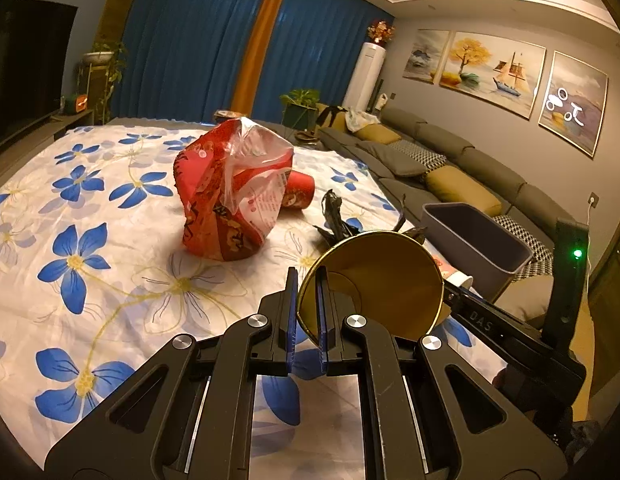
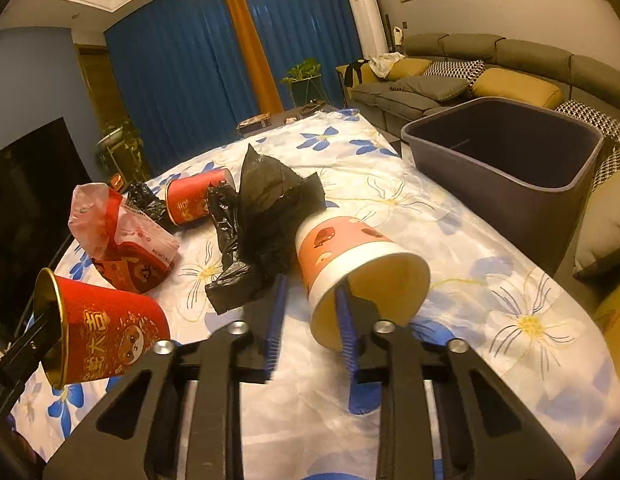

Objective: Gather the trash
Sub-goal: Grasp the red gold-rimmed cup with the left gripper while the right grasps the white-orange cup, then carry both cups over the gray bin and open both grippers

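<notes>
My left gripper (image 1: 307,276) is shut on the rim of a red paper cup with a gold inside (image 1: 374,284), held above the floral tablecloth; the right wrist view shows this cup (image 2: 110,332) at the lower left. My right gripper (image 2: 312,284) straddles the wall of a pink-and-white cup (image 2: 350,252) lying on its side. One finger is inside the mouth and the other stands outside, with a gap to the wall. A crumpled red snack bag (image 1: 234,192), a second red cup (image 2: 194,196) on its side and black plastic bags (image 2: 266,220) lie on the cloth.
A grey bin (image 2: 490,196) stands at the table's right edge, beside a grey sofa (image 2: 510,60) with cushions. Blue curtains and a plant stand are behind the table. A dark TV (image 2: 26,200) is on the left.
</notes>
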The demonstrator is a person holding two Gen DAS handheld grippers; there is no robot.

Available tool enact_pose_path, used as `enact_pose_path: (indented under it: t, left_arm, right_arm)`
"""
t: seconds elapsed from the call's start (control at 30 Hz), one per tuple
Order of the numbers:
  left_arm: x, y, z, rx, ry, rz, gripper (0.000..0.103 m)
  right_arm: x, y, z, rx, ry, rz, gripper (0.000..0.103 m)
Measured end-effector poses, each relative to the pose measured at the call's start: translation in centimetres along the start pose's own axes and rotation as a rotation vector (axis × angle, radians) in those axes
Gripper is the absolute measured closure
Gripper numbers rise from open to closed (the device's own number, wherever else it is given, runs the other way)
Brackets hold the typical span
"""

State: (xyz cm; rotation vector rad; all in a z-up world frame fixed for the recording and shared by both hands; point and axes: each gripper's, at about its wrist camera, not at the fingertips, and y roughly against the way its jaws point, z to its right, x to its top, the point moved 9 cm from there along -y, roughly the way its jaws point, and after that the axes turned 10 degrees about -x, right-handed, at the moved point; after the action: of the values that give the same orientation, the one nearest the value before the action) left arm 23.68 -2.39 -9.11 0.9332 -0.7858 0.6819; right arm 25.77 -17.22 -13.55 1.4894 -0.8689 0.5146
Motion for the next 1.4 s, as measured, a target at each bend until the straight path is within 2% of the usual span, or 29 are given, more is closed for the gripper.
enact_pose_path:
  t: [0.03,0.1,0.2,0.57,0.87,1.4]
  left_arm:
    - [0.0,0.0,0.0,-0.001,0.001,-0.002,0.095]
    - [0.0,0.0,-0.2,0.0,0.002,-0.003,0.095]
    - [-0.1,0.1,-0.3,0.005,0.001,-0.004,0.095]
    - [-0.2,0.5,0.4,0.013,0.001,-0.002,0.095]
    - [-0.2,1.1,2.5,0.005,-0.022,0.005,0.095]
    - [-0.4,1.5,4.6,0.015,-0.053,0.003,0.095]
  right_arm:
    - [-0.1,-0.2,-0.1,0.001,0.001,-0.006,0.083]
    - [-0.2,-0.4,-0.3,0.011,0.003,-0.018,0.094]
    - [-0.1,0.0,-0.5,0.011,0.015,-0.004,0.099]
    - [0.0,3.5,1.1,-0.002,0.031,0.083,0.099]
    - [0.6,6.6,2.4,0.005,0.031,0.146,0.099]
    - [1.5,9.1,3.5,0.023,0.03,0.211,0.099]
